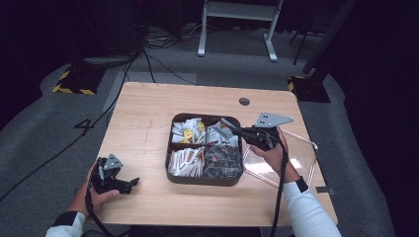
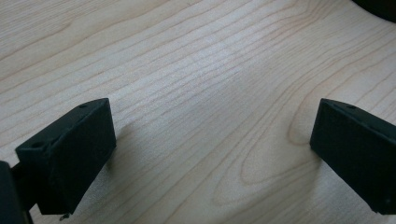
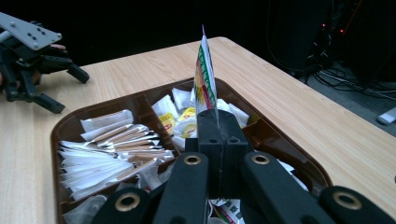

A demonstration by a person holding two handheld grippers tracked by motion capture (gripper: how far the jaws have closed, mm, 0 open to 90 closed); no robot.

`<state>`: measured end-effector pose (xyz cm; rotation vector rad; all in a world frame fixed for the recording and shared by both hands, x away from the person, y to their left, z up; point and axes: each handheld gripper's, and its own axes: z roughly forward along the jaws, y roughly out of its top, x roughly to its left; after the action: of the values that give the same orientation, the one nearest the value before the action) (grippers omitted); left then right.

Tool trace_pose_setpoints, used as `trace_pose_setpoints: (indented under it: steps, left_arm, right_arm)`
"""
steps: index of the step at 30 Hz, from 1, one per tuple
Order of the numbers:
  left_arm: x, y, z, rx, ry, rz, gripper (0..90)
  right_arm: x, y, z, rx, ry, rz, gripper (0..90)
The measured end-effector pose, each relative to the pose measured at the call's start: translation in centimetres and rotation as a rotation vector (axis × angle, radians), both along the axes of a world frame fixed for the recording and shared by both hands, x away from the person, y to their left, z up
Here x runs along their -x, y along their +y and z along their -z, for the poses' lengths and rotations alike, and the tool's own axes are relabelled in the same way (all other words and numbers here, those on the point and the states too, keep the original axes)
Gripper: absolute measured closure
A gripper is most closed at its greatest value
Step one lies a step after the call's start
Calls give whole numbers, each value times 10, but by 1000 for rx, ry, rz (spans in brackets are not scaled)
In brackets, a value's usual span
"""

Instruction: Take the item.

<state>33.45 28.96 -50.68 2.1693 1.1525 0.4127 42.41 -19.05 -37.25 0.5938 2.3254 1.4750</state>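
I am holding my right claw [image 1: 228, 123] over the far right part of the brown tray [image 1: 169, 148], and its jaws are pressing together on a thin packet [image 3: 204, 74] with green, red and white on it. The packet is sticking straight up from the jaws, above the tray, touching nothing else. The tray is sitting in the middle of the wooden surface [image 1: 143, 108]. Its walls are splitting it into four parts, and they are full of white packets, yellow ones, brown and white sticks and dark little cups. These are lying close under my right claw, so there is not much room to go down there. A clear flat lid [image 1: 276, 163] is lying on the surface just right of the tray, under my right arm. My left claw [image 1: 131, 183] is resting near the front left edge of the surface, well apart from the tray, and its jaws are standing wide apart with only bare wood between them. There is lots of open wood to the left of the tray and behind it. A small dark hole [image 1: 244, 101] is sitting near the far edge.
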Motion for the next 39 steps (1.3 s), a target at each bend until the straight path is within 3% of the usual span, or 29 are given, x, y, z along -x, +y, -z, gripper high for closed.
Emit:
trace_pose_setpoints:
  steps: [8, 25, 39]
  left_arm:
    - [0, 0, 0, -2, 0, -2, 4]
    - [0, 0, 0, -3, 0, -1, 4]
    - [0, 0, 0, 0, 1, -3, 3]
  right_arm:
    - [13, 2, -3, 2, -12, -35, 900]
    - [35, 24, 8, 56, -1, -151, 900]
    - [57, 39, 15, 74, 11, -247, 900]
